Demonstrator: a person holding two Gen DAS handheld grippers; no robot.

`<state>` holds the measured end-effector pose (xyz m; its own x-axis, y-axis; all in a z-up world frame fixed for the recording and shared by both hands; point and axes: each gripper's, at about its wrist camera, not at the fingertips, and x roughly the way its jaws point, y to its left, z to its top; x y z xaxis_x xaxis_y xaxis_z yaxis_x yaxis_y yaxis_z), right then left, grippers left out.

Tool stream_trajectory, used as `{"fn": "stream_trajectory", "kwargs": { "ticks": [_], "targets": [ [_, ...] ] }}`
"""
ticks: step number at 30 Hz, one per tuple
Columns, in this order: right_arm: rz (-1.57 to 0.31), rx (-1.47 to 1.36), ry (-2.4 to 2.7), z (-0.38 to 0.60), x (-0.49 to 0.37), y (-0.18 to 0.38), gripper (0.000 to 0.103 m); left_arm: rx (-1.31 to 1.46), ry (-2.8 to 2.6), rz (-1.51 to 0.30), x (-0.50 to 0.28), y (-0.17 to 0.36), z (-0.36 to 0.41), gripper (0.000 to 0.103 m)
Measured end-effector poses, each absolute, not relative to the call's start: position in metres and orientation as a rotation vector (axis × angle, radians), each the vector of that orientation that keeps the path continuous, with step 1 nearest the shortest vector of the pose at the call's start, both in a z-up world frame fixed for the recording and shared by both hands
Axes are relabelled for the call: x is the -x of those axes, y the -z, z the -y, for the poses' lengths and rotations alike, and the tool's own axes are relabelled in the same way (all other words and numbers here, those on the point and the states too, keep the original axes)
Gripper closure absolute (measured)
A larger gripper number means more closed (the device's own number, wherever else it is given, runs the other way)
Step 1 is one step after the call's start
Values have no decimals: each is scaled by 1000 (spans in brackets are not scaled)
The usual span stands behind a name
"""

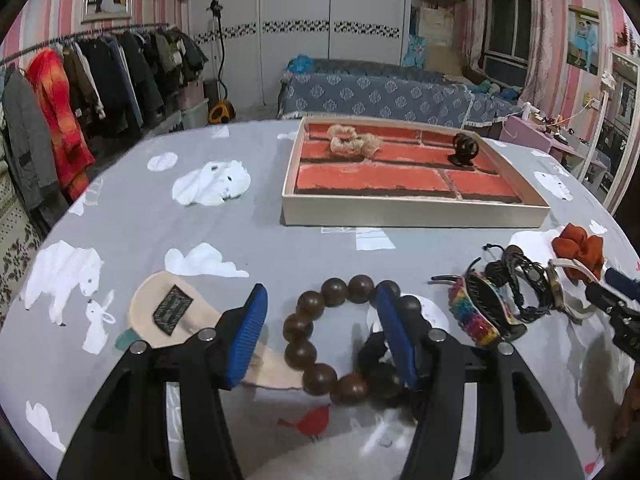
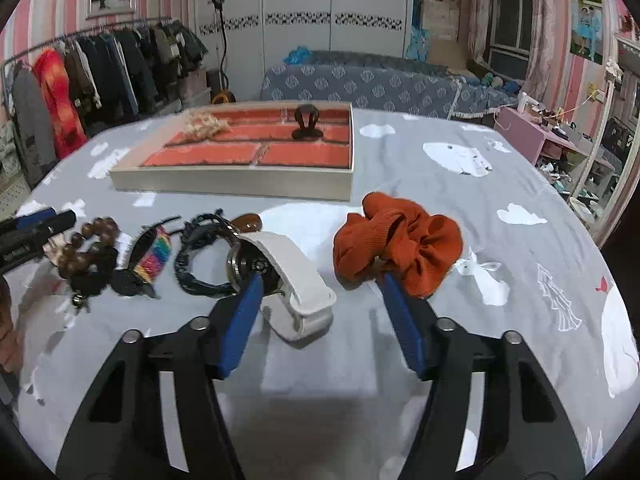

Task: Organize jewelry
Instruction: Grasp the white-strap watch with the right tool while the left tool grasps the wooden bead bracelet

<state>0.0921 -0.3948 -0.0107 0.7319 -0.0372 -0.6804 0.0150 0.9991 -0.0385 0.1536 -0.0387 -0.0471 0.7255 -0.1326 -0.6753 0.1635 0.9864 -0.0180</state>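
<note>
My left gripper (image 1: 320, 300) is open, low over a brown wooden bead bracelet (image 1: 310, 354); its right finger stands inside the ring of beads. My right gripper (image 2: 320, 286) is open over the cloth, between a white-strapped watch (image 2: 292, 276) on its left and an orange scrunchie (image 2: 396, 240) on its right. A rainbow hair clip (image 1: 476, 316), black braided bracelets (image 1: 520, 280), the watch (image 1: 568, 280) and the scrunchie (image 1: 580, 248) lie in a row. The brick-patterned tray (image 1: 412, 212) holds a beige scrunchie (image 1: 352, 142) and a dark claw clip (image 1: 464, 150).
A grey cloth with white animal prints covers the table (image 1: 160, 216). A cream fabric pouch (image 1: 172, 312) lies left of the beads. The tray (image 2: 240, 182) sits far left in the right wrist view. A clothes rack (image 1: 80, 80), a bed and a mirror stand beyond.
</note>
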Motion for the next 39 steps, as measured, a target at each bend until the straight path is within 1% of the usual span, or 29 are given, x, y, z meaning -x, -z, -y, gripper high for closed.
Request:
{"fn": "stream_trajectory", "kwargs": {
  "ticks": [3,4,5,7,9,10,15,17,18,19,22,25,30,39],
  "targets": [
    [-772,48,31,394,-102,16,62,-37,174,-771,-164,55,39,48],
    [-770,53,32,394,-106,15,66,-32,176,-778,-166,56,38,52],
    [-765,53,37,396,-108,14,67,-37,175,-785,-168,58,39,53],
    [-758,48,43,400,-113,11,68,-59,163,-813,-176,65,40,62],
    [-754,42,43,402,-118,10,68,-63,158,-858,-184,76,39,66],
    [-753,40,40,403,-120,9,68,-62,160,-874,-186,79,39,68],
    [-753,27,17,403,-123,12,68,-75,166,-890,-184,85,38,69],
    [-757,22,19,404,-124,13,68,-80,165,-890,-183,85,38,72],
    [-760,18,19,405,-124,14,68,-81,165,-889,-182,85,38,78],
    [-760,18,20,405,-123,14,72,-84,166,-887,-181,85,38,80],
    [-774,19,12,405,-124,17,81,-81,170,-885,-180,83,37,82],
    [-776,22,2,405,-124,16,85,-80,188,-870,-177,80,39,84],
    [-735,20,-32,401,-112,6,85,-69,213,-821,-165,64,40,84],
    [-650,16,-79,389,-85,-27,86,-71,238,-688,-136,14,41,84]
  ]
}}
